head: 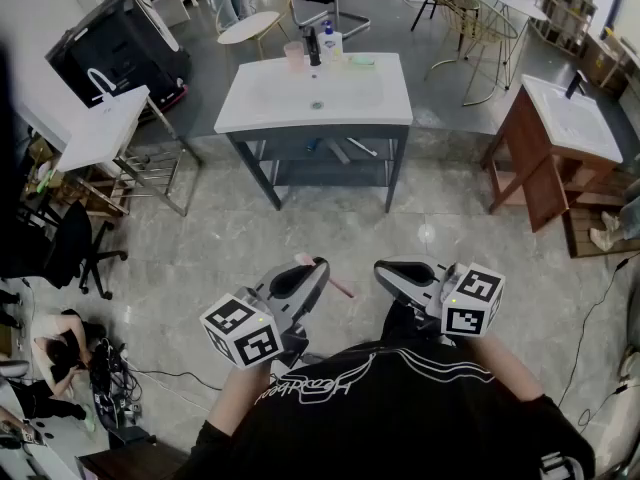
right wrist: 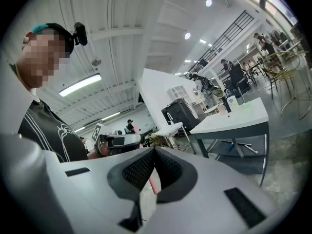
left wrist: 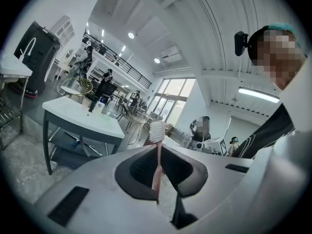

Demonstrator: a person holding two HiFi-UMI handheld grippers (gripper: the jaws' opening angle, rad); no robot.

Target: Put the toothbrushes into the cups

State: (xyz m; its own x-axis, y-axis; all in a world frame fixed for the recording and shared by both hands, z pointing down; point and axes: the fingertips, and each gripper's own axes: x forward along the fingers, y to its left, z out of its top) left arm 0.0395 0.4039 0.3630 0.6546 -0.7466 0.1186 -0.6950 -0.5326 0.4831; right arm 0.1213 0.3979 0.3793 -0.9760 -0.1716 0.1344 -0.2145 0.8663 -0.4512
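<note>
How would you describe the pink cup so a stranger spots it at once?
Find the white washstand on grey legs straight ahead of the person. The cup stands leftmost along its back edge. It alone is pale pink; the nearby bottle is white.

You stand on a grey marbled tile floor (head: 300,238). Far ahead is a white-topped washstand on grey metal legs (head: 260,103). A brown wooden vanity (head: 525,163) stands right, a white chrome-framed basin (head: 100,133) left. Tall windows (left wrist: 170,99) brighten the far wall.

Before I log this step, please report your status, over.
Left gripper shut on pink toothbrush. Right gripper shut. Pink cup far ahead on sink counter. Path unobstructed.
</note>
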